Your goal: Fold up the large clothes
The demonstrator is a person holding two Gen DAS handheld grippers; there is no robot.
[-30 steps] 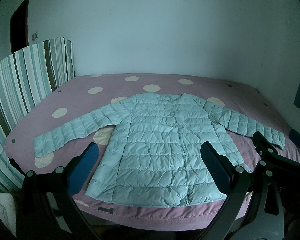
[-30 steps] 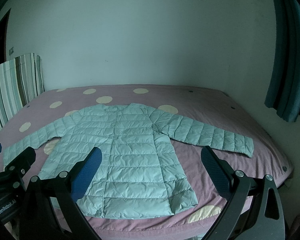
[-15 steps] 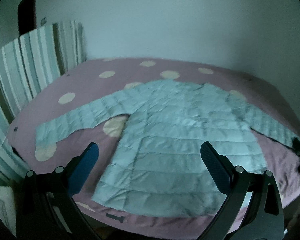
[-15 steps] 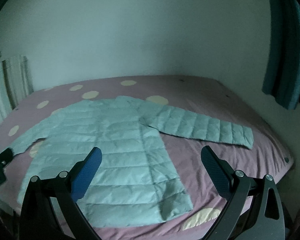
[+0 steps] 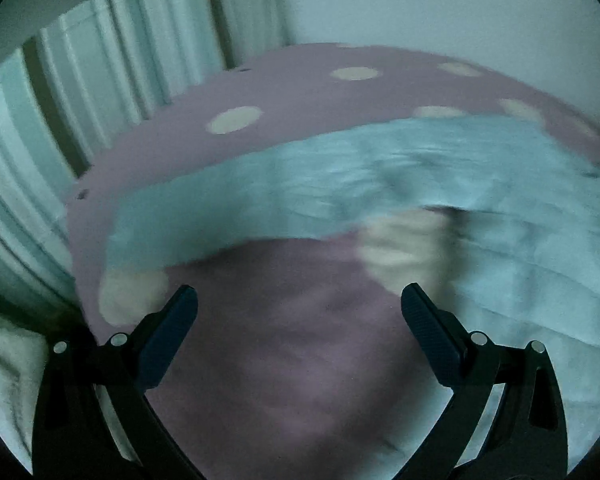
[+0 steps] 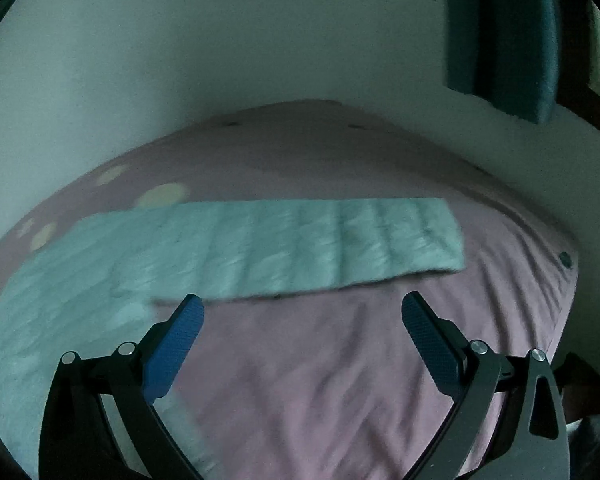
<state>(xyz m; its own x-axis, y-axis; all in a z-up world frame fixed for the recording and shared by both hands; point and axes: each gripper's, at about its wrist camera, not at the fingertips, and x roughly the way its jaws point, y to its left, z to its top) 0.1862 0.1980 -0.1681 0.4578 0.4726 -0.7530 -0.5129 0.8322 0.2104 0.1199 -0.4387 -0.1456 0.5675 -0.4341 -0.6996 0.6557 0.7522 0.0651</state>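
A pale quilted jacket [image 6: 100, 280] lies flat, sleeves [image 6: 340, 240] stretched sideways across the bed [image 6: 340, 360]; left gripper [image 5: 300, 308] and right gripper [image 6: 302, 312] gape wide, empty.

A big bed [image 6: 340, 360] has a purple sheet [image 5: 292, 360] with pale dots on it. A light blue puffy coat [image 6: 260, 248] lies flat on the sheet, one sleeve [image 5: 204, 216] stretched out to each side.

No readable text, label, brand, number or sign is seen in either wrist view; both are blurred and dim.
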